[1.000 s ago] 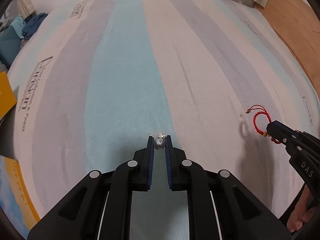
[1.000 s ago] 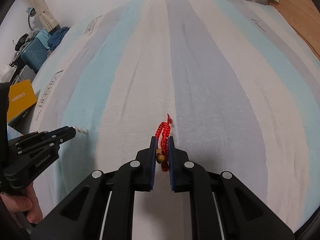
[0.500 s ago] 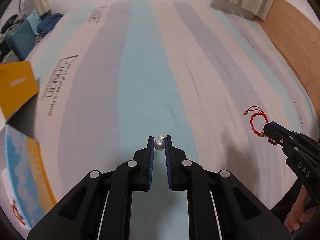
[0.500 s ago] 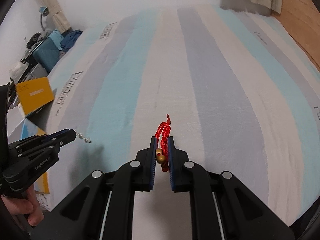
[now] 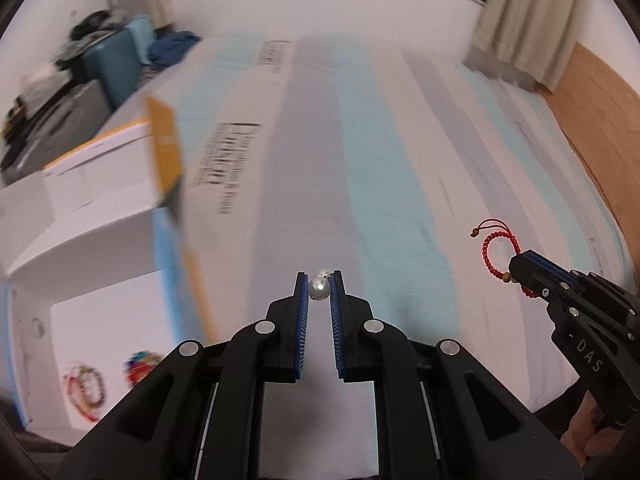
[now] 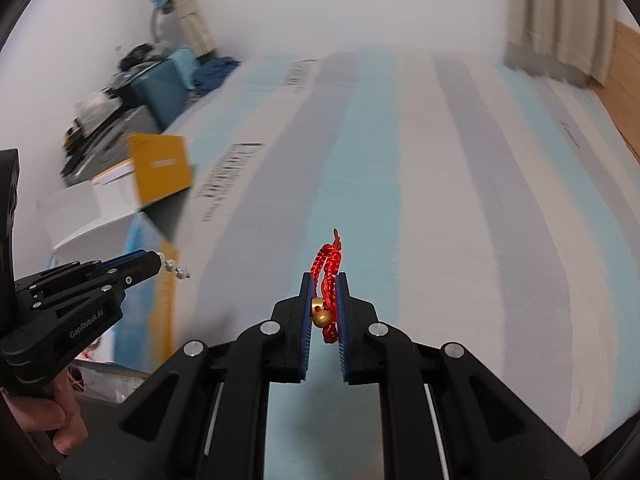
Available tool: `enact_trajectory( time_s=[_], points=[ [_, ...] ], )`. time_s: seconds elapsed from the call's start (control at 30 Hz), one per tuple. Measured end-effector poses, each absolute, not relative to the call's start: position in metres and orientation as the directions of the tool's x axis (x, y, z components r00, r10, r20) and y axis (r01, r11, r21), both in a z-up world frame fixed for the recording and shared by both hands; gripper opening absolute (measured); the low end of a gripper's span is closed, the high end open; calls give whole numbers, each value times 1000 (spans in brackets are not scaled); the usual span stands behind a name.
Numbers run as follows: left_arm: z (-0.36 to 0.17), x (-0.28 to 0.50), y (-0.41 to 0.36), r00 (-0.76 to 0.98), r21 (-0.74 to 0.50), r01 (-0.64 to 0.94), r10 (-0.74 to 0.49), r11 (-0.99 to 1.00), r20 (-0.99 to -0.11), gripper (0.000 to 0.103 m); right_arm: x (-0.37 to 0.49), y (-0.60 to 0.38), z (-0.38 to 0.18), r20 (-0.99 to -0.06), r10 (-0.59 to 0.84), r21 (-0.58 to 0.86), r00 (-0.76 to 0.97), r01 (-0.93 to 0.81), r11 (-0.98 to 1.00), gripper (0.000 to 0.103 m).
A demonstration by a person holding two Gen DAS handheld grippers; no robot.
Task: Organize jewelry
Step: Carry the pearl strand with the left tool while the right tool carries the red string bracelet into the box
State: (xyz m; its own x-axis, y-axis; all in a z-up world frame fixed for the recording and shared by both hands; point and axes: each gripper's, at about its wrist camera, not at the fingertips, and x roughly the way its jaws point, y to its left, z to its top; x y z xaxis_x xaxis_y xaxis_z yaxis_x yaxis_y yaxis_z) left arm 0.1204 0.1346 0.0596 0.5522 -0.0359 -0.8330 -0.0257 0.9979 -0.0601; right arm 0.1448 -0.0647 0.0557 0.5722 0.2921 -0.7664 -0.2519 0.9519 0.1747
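My left gripper (image 5: 319, 280) is shut on a pearl earring (image 5: 319, 289), held above the striped bed sheet; it also shows in the right wrist view (image 6: 158, 259), with the pearl earring (image 6: 176, 269) dangling from its tip. My right gripper (image 6: 323, 280) is shut on a red braided bracelet (image 6: 327, 270) with a gold bead, held above the bed. In the left wrist view the right gripper (image 5: 518, 266) is at the right with the red bracelet (image 5: 494, 250) hanging off its tip. An open white box (image 5: 120, 308) at the left holds several beaded bracelets (image 5: 86, 386).
The box's yellow-edged lid flap (image 5: 162, 152) stands up at the left; the box also shows in the right wrist view (image 6: 160, 168). Suitcases and clutter (image 5: 100, 64) stand beyond the bed's far left. A wooden floor (image 5: 600, 120) and curtain (image 5: 528, 20) lie at the right.
Both grippers have lifted and swung left with their jewelry. The open white box has come into view at the left, and the views now tilt up toward the wall.
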Motion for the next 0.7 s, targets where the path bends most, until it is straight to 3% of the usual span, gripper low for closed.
enact_trajectory(
  time_s=[0.37, 0.7],
  points=[
    [85, 48, 292, 558, -41, -247, 107, 968, -823, 10, 97, 108, 83, -741, 434, 175, 512, -477, 861, 10],
    [52, 6, 393, 454, -25, -372, 158, 928, -877, 10, 74, 228, 44, -813, 465, 199, 350, -583, 787, 10]
  ],
)
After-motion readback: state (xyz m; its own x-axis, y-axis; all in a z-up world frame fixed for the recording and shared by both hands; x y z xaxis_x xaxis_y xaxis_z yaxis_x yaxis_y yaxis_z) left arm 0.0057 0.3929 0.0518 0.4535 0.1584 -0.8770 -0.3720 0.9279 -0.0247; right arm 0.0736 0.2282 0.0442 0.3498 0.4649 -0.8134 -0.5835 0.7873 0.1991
